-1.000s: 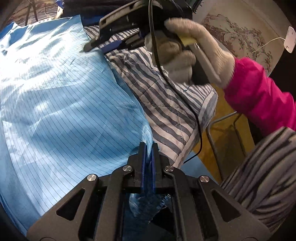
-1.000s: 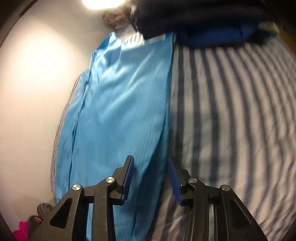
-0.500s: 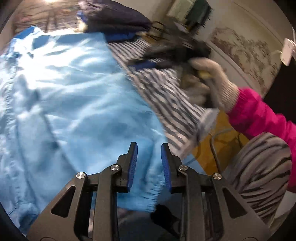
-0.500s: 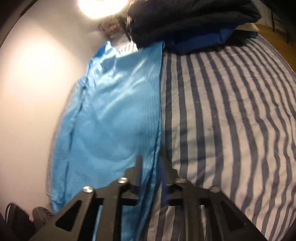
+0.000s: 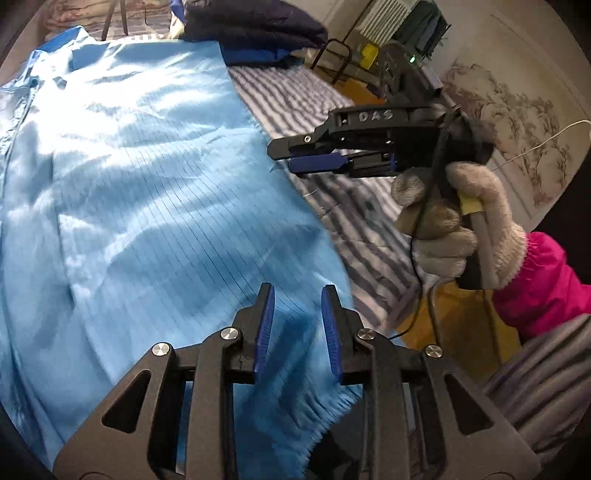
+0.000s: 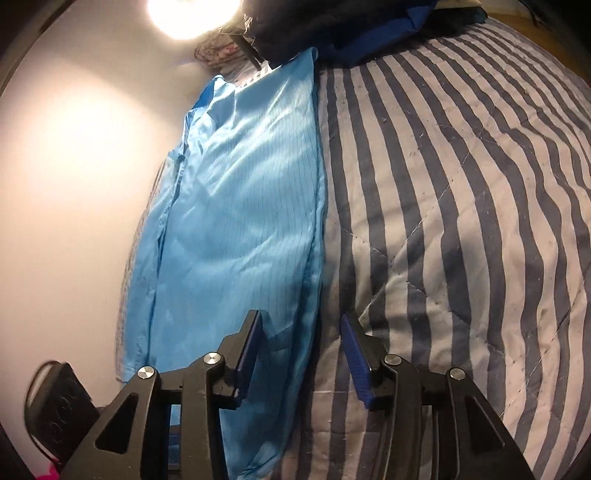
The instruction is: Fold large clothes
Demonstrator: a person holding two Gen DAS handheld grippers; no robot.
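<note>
Left wrist: left tool (image 5: 294,325) gapes, gripping nothing.

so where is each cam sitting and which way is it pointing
Left wrist: sits on the left gripper, looking along its open fingers over the light blue garment on the striped quilt; shows the gloved right hand holding the right gripper.
Right wrist: sits on the right gripper, looking along the garment's right edge toward the dark folded pile; only its own open fingers show.
Shared: garment, quilt, pile.
</note>
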